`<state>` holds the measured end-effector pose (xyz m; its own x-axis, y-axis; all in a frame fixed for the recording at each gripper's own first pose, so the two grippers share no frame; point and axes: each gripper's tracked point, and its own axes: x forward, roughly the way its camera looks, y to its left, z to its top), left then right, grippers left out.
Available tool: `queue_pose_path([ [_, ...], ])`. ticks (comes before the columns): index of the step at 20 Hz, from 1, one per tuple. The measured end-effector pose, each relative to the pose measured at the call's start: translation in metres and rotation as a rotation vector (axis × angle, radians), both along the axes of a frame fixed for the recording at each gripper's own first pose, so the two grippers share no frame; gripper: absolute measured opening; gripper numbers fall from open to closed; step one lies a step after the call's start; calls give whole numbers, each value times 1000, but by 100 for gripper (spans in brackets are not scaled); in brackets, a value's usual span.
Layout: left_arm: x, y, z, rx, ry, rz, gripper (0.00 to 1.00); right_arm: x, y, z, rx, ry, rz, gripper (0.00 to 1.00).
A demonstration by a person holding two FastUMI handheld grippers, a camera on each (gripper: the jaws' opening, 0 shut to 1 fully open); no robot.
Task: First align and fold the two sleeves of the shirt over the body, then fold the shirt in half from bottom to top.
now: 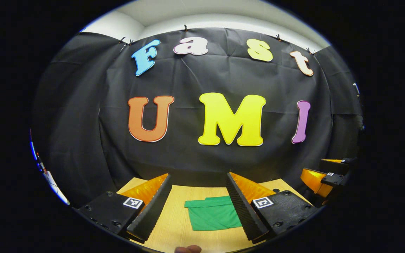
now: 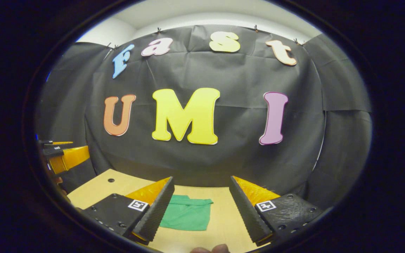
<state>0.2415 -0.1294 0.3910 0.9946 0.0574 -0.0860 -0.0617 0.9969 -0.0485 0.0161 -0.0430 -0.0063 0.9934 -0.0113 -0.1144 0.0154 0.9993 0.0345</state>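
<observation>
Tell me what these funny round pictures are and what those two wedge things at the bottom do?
A person holds a pinching tool, called a gripper, in each hand, and a small camera rides on each. The left gripper shows in the left gripper view, the right gripper in the right gripper view. Each wedge is a finger. Both grippers are open and hold nothing. Below them, on the wooden table, lies a folded green shirt. The other gripper peeks in at each picture's side.
</observation>
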Motion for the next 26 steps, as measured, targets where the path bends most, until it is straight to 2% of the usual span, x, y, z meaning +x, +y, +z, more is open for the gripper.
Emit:
queue_pose_path([
  [4, -25, -3, 7, 31, -26, 8, 97, -26, 5, 0, -5, -8, -7, 94],
  [6, -29, -7, 9, 33, -36, 5, 97, -31, 8, 0, -7, -7, -3, 96],
  [9, -31, -9, 10, 43, -45, -7, 97, -33, 11, 3, -6, -17, -1, 94],
  [10, -32, -10, 12, 47, -48, -10, 97, -33, 12, 6, -10, -21, 0, 96],
  [13, -32, -11, 12, 52, -55, -12, 100, -35, 16, 10, -11, -32, 1, 94],
  [14, -32, -11, 12, 54, -57, -13, 98, -36, 16, 11, -13, -35, 2, 95],
  [20, -30, -7, 13, 60, -63, -4, 97, -36, 17, 20, -19, -57, -7, 97],
  [24, -27, -10, 15, 57, -67, -11, 97, -35, 15, 22, -18, -63, -16, 94],
  [26, -25, -13, 13, 52, -68, -19, 98, -34, 13, 24, -17, -69, -21, 96],
])
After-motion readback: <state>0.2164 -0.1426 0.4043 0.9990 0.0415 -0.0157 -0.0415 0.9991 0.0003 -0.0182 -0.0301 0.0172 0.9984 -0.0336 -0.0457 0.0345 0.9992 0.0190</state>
